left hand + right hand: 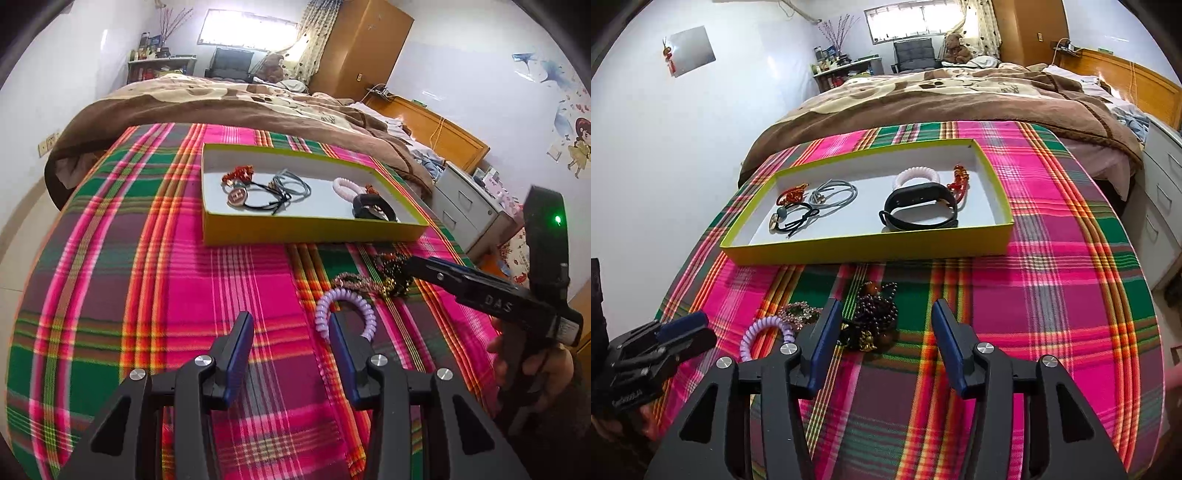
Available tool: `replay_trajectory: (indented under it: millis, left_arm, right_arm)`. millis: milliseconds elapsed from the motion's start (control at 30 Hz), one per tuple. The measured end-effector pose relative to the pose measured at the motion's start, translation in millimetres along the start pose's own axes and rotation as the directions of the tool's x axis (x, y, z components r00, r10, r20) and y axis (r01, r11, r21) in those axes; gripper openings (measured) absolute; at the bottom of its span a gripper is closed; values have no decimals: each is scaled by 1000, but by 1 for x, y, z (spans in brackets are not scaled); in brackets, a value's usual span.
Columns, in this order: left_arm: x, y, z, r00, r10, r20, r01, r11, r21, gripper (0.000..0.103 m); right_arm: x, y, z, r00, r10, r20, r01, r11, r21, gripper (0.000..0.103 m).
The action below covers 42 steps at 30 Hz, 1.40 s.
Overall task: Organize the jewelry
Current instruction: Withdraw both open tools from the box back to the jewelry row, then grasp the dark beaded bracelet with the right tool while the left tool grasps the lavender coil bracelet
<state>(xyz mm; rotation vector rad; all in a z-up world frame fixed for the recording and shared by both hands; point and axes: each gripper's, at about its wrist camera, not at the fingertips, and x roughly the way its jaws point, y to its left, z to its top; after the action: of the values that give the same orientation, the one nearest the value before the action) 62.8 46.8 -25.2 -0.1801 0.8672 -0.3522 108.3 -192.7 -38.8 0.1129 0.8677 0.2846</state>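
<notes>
- Your right gripper [882, 339] has its jaws wide apart with nothing between them, sitting low over the dark bead necklace [873, 314]. The left finger looks like it's already against the edge of the pile, though the fisheye makes it hard to say if it's actually touching
- Biggest risk: that necklace is a tangled heap with gold bits mixed in, so closing on one strand will probably lift a dangling loop that drags the rest, or snags the pink sparkly bracelet [798, 312] lying just beside it
- Your left gripper [291, 343] is also spread open and empty, with its right finger poking inside the loop of the lilac coil hair tie [345, 312]. Lift carelessly and you'll hook it by accident, or it'll spring off
- The plaid cloth [147, 258] is soft, so pinching too deep could grab fabric along with the beads
- The three loose pieces sit on the cloth just in front of the yellow tray [864, 245], close together
- Already in the tray: black fitness band [919, 206], pink coil tie [916, 175], grey cord loops [834, 194], black hair tie [798, 218] and a couple of red charms
- So you're well along, I'd say, with three pieces left
</notes>
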Motion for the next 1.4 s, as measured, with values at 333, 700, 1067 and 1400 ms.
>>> replay_trajectory:
  millis: [333,700,1067,1400]
  left_arm:
    - [6,0,-5,1000,-11,-22,11,1000,0,42]
    - [16,-5,-2,999,-22,-45,22,1000,6,43]
    - [25,-20,3,998,17,-61,-14,998,54,43]
    - [34,-38,3,990,132,-58,-122,982,146,43]
  right_arm:
    - [21,12,4,998,-18,-60,15,999,-50,51]
    - [26,13,2,998,-34,-61,30,997,-68,34]
    - [20,4,-2,999,-11,-36,10,999,-41,27]
    - [2,-18,-4,1000,-6,9,6,999,32,27]
